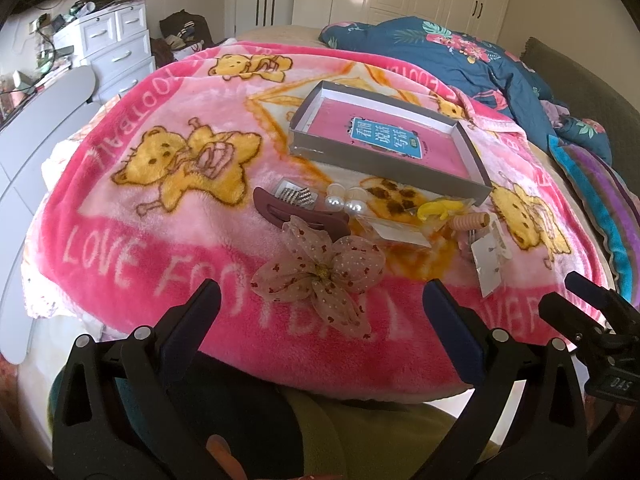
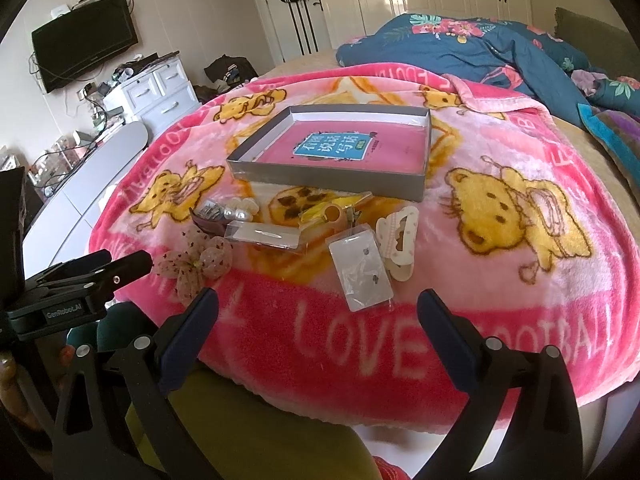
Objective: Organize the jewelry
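A shallow grey box [image 1: 384, 168] [image 2: 328, 180] with a pink book in it lies on the pink blanket. In front of it lie a gauzy flower hair clip [image 1: 320, 276] [image 2: 196, 264], a brown claw clip [image 1: 280, 210], pearl earrings [image 1: 346, 202] [image 2: 236, 210], a yellow piece [image 1: 434, 210], a ribbed peach clip [image 1: 468, 222], a clear packet [image 2: 264, 236], an earring card [image 2: 360, 276] and a cream claw clip [image 2: 398, 240]. My left gripper [image 1: 322, 312] is open just before the flower clip. My right gripper [image 2: 316, 320] is open just before the earring card. Both are empty.
The pink bear blanket [image 1: 120, 240] [image 2: 520, 280] covers the bed's near end. A blue floral quilt [image 1: 460, 56] [image 2: 480, 52] is bunched behind the box. A white drawer unit [image 1: 116, 48] stands at far left. The other gripper shows at each view's edge [image 1: 592, 320] [image 2: 80, 280].
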